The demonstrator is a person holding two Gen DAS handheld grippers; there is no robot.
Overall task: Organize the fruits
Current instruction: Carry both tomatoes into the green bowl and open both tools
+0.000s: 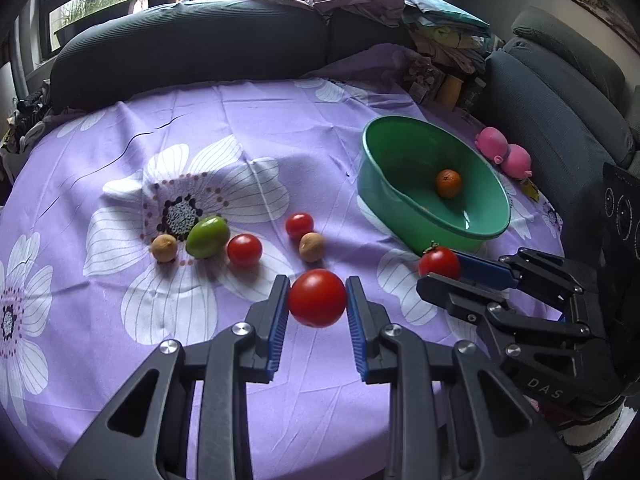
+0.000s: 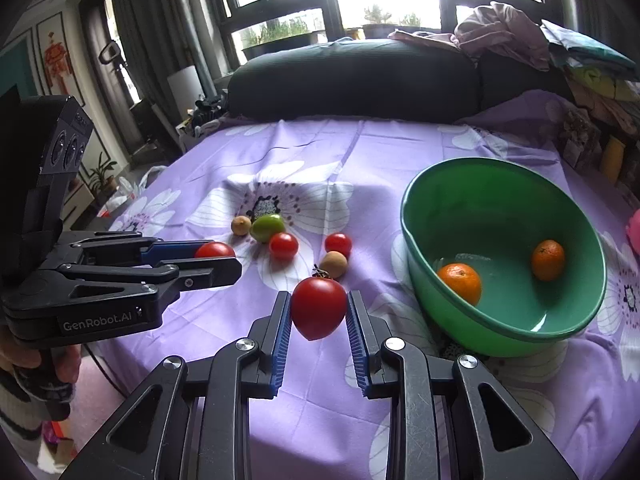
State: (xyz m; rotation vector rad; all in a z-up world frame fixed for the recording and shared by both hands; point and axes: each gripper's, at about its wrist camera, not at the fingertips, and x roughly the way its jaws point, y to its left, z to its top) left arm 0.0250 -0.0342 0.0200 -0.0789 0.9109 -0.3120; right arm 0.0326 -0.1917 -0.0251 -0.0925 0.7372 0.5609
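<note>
While your left gripper [image 1: 317, 300] clasps one tomato [image 1: 317, 298], your right gripper [image 2: 318, 307] clasps another tomato [image 2: 319, 307], just left of the green bowl [image 2: 500, 328].

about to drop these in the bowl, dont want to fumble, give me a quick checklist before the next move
1. Left gripper clamped on its tomato: ok, both pads touch its sides.
2. Right gripper clamped on the stemmed tomato: ok, held between both pads.
3. Green bowl upright with room: ok, only two oranges inside.
4. Path from the right gripper to the bowl: ok, nothing stands between them.
5. Grippers apart from each other: ok, but close side by side; move one at a time.
6. Held tomatoes lifted off the cloth: cannot tell.
</note>
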